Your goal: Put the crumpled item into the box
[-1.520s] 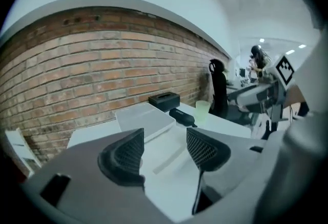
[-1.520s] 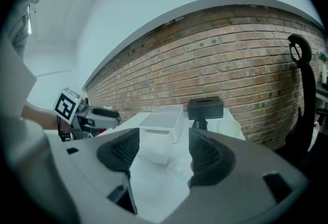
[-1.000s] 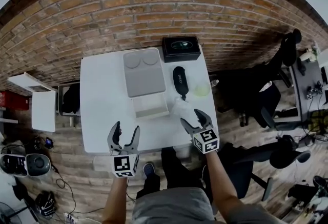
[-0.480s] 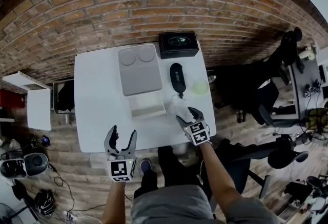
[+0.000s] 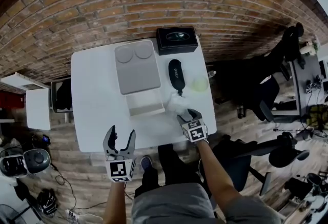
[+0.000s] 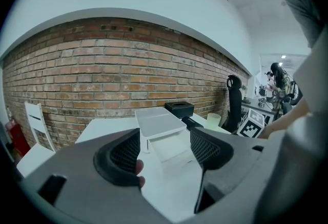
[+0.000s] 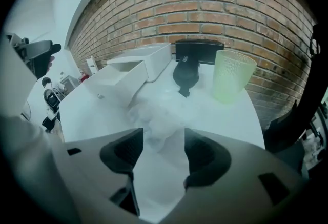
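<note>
The crumpled white item (image 5: 177, 101) lies on the white table (image 5: 95, 95), just right of the open white box (image 5: 145, 105). My right gripper (image 5: 185, 114) points steeply down at it. In the right gripper view the crumpled item (image 7: 154, 118) sits between and just beyond the fingertips; the right gripper (image 7: 163, 151) is open and its jaws have just been closing, the pads not pressing on it. My left gripper (image 5: 119, 137) hangs open and empty over the table's near edge. From the left gripper (image 6: 164, 154) the box (image 6: 166, 148) shows ahead.
The box's grey lid (image 5: 137, 66) stands open behind it. A black case (image 5: 177, 74), a green cup (image 5: 200, 83) and a black box (image 5: 177, 39) sit at the table's far right. Office chairs stand to the right, a white shelf to the left.
My right gripper has come down and forward onto the crumpled item, and its jaws have narrowed. The left gripper has stayed where it was.
</note>
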### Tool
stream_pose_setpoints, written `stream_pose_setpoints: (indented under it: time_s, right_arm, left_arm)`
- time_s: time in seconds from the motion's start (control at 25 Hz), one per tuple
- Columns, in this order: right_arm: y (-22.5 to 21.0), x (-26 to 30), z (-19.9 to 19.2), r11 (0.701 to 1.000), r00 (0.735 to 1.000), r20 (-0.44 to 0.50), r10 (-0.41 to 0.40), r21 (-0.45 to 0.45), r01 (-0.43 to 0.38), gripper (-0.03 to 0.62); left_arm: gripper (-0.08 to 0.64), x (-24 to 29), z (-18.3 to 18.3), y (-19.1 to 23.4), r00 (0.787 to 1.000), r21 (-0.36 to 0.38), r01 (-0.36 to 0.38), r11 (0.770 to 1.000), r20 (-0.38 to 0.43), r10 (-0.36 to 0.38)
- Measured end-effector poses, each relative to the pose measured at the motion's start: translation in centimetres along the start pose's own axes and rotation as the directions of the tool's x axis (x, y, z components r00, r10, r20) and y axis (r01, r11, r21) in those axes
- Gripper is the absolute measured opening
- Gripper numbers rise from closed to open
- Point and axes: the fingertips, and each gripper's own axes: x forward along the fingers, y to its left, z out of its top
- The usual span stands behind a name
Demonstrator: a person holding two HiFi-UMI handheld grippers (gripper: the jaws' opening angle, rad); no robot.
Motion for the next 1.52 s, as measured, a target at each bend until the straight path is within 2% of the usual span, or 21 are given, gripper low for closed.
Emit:
stream_pose_setpoints:
  time_s: [0.2, 0.36, 0.64, 0.72, 1.12, 1.36, 1.52]
  right_arm:
    - [-0.1, 0.1, -0.6, 0.998, 1.000, -0.022, 0.001, 0.060, 0.000, 0.201]
    - [0.1, 0.3, -0.5, 0.998, 0.999, -0.040, 0.019, 0.065, -0.016, 0.181]
    - [0.3, 0.4, -0.6, 0.998, 0.998, -0.058, 0.020, 0.062, -0.017, 0.063]
    - [0.3, 0.3, -0.5, 0.998, 0.998, -0.054, 0.018, 0.063, -0.014, 0.046]
    - [-0.2, -1.3, 0.6, 0.997, 1.000, -0.007, -0.010, 0.071, 0.010, 0.032]
    - [-0.3, -3.7, 3.4, 0.998, 0.997, 0.070, -0.040, 0.051, 0.036, 0.031]
    - [0.0, -5.5, 5.7, 0.999, 0.991, 0.122, -0.049, 0.001, 0.049, 0.031]
  left_arm:
    - [0.293, -0.1, 0.1, 1.1, 1.000, 0.010, -0.020, 1.000, -0.002, 0.020]
    - [0.293, -0.5, 0.4, 2.9, 0.998, 0.000, -0.059, 0.998, 0.014, 0.059]
    - [0.293, -1.2, 0.3, 3.9, 0.996, -0.001, -0.084, 0.996, 0.015, 0.084]
    - [0.293, -1.3, 0.1, 3.8, 0.996, -0.007, -0.083, 0.997, 0.012, 0.083]
    - [0.293, -1.3, 0.1, 3.4, 0.997, -0.015, -0.070, 0.997, 0.020, 0.071]
    - [0.293, -1.3, 0.3, 3.5, 0.998, -0.018, -0.062, 0.998, 0.028, 0.063]
    - [0.293, -1.4, 0.5, 3.3, 0.998, -0.022, -0.053, 0.998, 0.036, 0.054]
